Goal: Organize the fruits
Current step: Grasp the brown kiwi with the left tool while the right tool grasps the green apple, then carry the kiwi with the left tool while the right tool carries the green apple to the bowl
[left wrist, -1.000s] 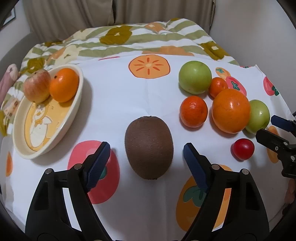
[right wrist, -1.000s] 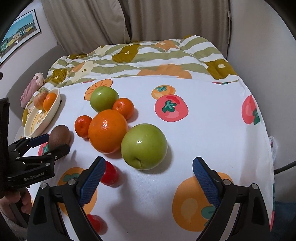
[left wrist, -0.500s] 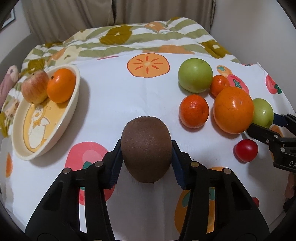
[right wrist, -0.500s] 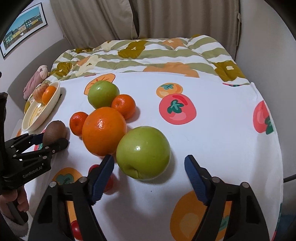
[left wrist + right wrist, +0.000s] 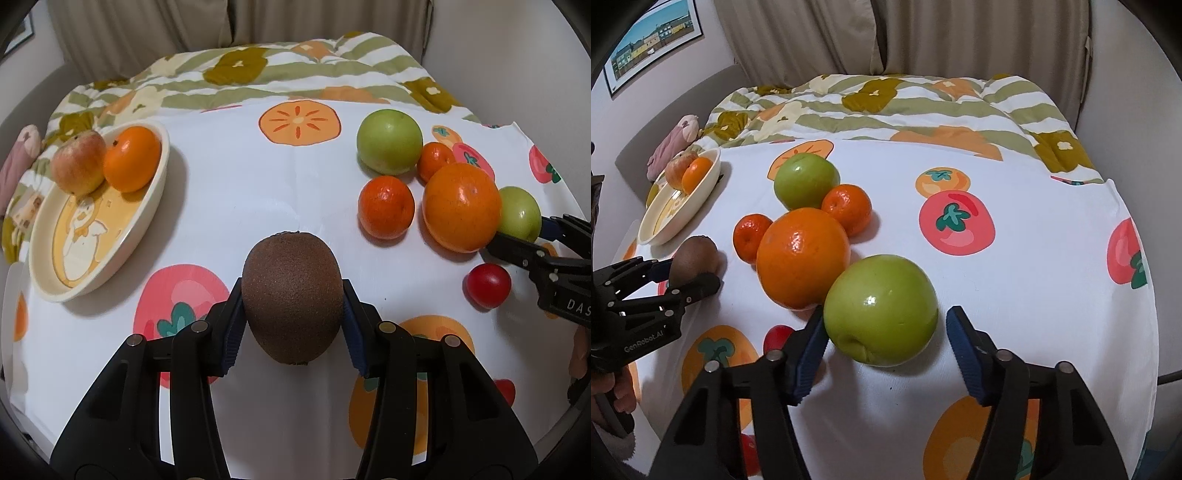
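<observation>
Presently cataloguing, item by item.

Left gripper (image 5: 292, 314): now clamping the brown fuzzy oval kiwi (image 5: 292, 297), both blue pads pressing on its flanks; jaws standing wide apart either side of it a second ago, so closing just completed. Kiwi resting on the white fruit-printed cloth (image 5: 258, 192), toward the cloth's near edge, midway between its left and right sides.

Right gripper (image 5: 886, 343): jaws just closing around the large glossy green apple (image 5: 881, 308), having stood far wider a second ago. Left pad looking to be touching or almost touching the apple, right pad showing a gap; not gripping yet. Apple sitting near the cloth's near edge, touching the big round orange (image 5: 803, 256).

Shallow cream bowl with duck print (image 5: 44, 288): lying at the cloth's left edge, already holding a reddish apple (image 5: 77, 166) and a smooth orange persimmon-like fruit (image 5: 131, 164).

Remaining loose near the right side: second green apple (image 5: 389, 142), two small mandarins (image 5: 386, 206), small red cherry tomato (image 5: 487, 285).

Reading the change: one fruit secured, one about to be; likely carrying both toward the bowl next, kiwi being much the nearer. Sorting looking early, most fruit lying outside the bowl.
</observation>
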Action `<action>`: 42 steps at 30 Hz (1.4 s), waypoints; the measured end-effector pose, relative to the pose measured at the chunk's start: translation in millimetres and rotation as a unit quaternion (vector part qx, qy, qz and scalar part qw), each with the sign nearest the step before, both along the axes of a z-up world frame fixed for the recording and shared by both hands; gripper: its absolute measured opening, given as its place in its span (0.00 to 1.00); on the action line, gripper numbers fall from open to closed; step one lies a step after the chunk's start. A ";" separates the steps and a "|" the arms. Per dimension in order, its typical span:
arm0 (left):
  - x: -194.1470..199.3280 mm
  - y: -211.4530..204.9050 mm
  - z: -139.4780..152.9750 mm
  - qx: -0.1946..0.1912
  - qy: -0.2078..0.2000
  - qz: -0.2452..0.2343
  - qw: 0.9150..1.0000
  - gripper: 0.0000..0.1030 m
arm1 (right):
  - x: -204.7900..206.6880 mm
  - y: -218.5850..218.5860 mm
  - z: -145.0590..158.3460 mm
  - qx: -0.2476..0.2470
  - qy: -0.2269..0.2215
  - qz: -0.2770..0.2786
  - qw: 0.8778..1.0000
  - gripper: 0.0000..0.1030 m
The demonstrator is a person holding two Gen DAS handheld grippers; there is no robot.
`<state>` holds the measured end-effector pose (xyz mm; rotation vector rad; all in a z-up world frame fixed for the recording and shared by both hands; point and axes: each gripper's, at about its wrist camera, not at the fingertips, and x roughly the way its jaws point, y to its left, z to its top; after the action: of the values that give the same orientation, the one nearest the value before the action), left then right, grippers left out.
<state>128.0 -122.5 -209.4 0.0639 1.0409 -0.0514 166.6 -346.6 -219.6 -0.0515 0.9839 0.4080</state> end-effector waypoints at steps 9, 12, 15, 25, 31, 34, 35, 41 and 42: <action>-2.4 3.1 10.3 -0.004 -0.008 0.004 1.000 0.50 | -4.0 1.7 3.2 -0.003 -0.004 0.006 1.000 0.50; -2.3 4.0 16.8 -0.005 -0.013 0.006 1.000 0.50 | -6.4 1.1 7.2 -0.003 -0.008 0.006 1.000 0.50; -2.2 5.1 25.0 -0.006 -0.018 0.007 1.000 0.50 | -8.4 -0.6 14.5 0.001 -0.012 0.002 1.000 0.50; -1.9 17.7 71.6 -0.016 -0.053 0.005 0.998 0.50 | -20.8 6.5 57.9 0.005 -0.041 0.001 0.999 0.50; -3.5 35.6 101.4 -0.028 -0.075 0.002 0.997 0.50 | -27.3 24.6 89.3 0.013 -0.061 0.001 0.998 0.50; -5.0 50.2 114.2 -0.031 -0.085 0.003 0.996 0.50 | -28.9 37.3 102.6 0.019 -0.068 0.001 0.997 0.50; -5.3 56.9 118.8 -0.032 -0.087 0.003 0.996 0.50 | -29.5 42.9 106.9 0.022 -0.070 0.001 0.997 0.50; -5.8 95.4 134.4 -0.030 -0.095 0.011 0.995 0.50 | -28.7 78.8 121.2 0.035 -0.074 0.008 0.997 0.50; -5.7 103.4 135.6 -0.029 -0.095 0.013 0.995 0.50 | -28.3 86.1 122.4 0.037 -0.074 0.010 0.997 0.50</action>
<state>122.3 -19.0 -73.8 0.0024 0.8489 -0.0515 138.4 -260.5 -97.2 -0.0237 0.8222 0.4516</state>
